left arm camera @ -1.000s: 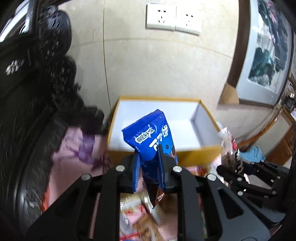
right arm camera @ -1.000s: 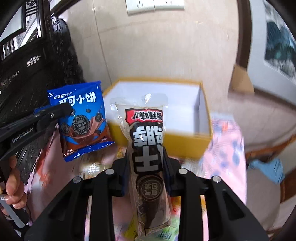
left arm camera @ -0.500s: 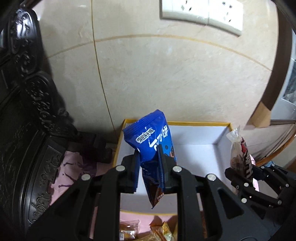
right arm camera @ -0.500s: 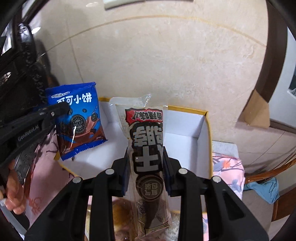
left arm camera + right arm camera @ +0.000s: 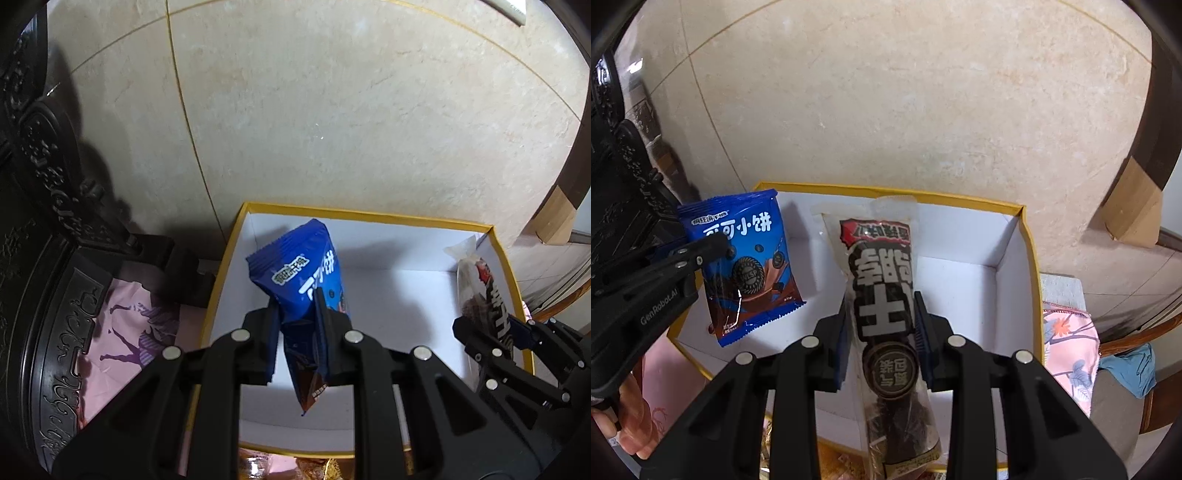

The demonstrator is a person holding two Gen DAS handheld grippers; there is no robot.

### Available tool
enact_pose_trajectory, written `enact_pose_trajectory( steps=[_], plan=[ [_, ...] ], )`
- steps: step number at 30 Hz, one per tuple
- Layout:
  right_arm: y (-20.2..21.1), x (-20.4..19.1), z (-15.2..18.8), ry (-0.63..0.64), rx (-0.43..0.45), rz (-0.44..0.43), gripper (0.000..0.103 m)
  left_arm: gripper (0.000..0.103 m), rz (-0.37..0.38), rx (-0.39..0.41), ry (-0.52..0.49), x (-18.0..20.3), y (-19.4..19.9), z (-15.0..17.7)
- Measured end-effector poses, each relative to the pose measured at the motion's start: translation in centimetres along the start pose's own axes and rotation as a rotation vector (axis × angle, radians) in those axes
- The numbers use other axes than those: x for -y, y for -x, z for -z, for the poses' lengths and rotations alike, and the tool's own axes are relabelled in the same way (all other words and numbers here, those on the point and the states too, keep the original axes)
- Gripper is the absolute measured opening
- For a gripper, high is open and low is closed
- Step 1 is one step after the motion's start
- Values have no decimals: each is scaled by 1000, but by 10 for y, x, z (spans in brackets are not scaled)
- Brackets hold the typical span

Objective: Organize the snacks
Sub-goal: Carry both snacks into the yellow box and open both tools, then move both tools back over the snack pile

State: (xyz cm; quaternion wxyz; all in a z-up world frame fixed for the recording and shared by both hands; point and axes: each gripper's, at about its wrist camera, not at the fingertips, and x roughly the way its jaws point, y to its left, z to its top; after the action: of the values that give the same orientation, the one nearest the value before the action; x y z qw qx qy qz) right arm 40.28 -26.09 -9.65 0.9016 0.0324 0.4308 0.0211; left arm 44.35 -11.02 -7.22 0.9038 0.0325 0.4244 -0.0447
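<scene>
Both packets held over the yellow-rimmed white box (image 5: 369, 218) — presumably for dropping in. Left gripper (image 5: 295, 325) clamped on the blue cookie packet (image 5: 299, 273), pinched low so it stands upright. Right gripper (image 5: 879, 332) closed around the long dark-labelled clear snack bag (image 5: 882, 280) (mid-length, for balance). Box floor bare beneath.

Over the box (image 5: 373, 216) by the wall (image 5: 332, 110), cookie packet (image 5: 299, 273) hangs left of the long packet (image 5: 882, 280), seemingly clear of the floor.
</scene>
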Motion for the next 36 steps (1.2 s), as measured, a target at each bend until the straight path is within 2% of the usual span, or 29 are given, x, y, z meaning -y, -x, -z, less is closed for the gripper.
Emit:
enact_pose_trajectory(
  steps=[3,7,8,10,11,18,20,24,31,36],
  plan=[
    [-4,1,-1,-5,-5,3,32,17,-4,-6,4,0,-4,0],
    [-10,3,-2,-26,-29,-3,38,22,-19,-17,4,1,-7,0],
    [-10,5,-2,-30,-31,2,44,27,-36,-7,3,1,-5,0],
    [-10,6,-2,-38,-31,13,50,56,-55,15,-2,1,-2,-1],
    [-11,7,-2,-48,-32,12,52,59,-70,34,-3,1,2,-2],
    [7,2,-2,-51,-11,24,61,70,-80,65,17,-7,20,-5],
    [20,-2,-2,-38,11,30,68,74,-80,74,30,-10,30,-1],
    [48,-10,1,-20,46,38,69,82,-79,95,65,-17,54,8],
    [103,-25,30,-9,85,45,70,99,-96,171,81,-27,120,43],
    [136,-37,68,-17,93,37,71,101,-64,182,96,-39,161,86]
  ],
)
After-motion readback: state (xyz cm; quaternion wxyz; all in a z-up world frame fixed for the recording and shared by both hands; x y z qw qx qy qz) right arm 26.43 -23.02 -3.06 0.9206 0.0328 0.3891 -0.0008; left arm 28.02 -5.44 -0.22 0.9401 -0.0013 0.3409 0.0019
